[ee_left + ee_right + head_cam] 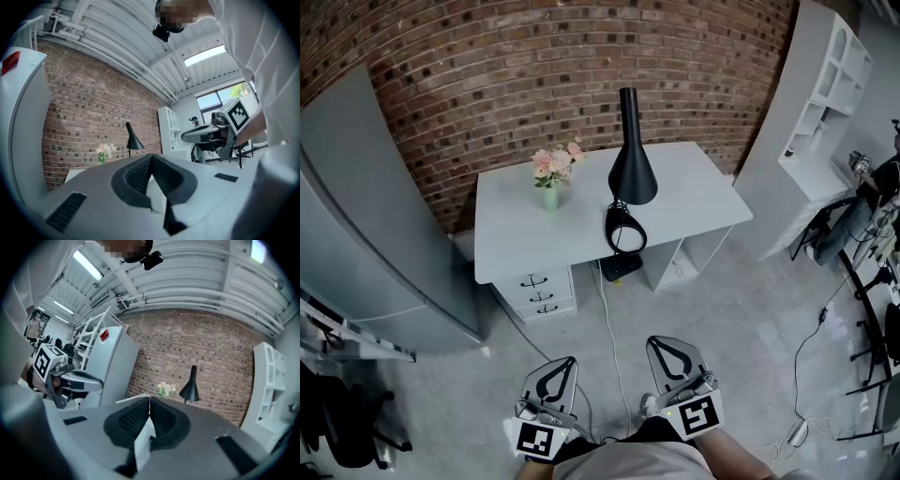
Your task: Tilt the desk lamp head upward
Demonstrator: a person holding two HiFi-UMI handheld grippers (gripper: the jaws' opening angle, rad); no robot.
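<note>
Black desk lamp (628,127), cone head (633,178) pointing down, stands on the white table (694,202) beside a flower vase (550,192); left claw (151,157) and right claw (149,399) are pinched together, empty.

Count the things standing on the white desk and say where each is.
2. The black desk lamp stands near the desk's front edge; the vase of pink flowers stands left of it, toward the brick wall. None seems hidden.

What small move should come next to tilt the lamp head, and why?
Probably step toward the desk and bring the right gripper up toward the lamp head: both it and the left gripper sit shut, low by the body, short of the desk, and the head points down.
</note>
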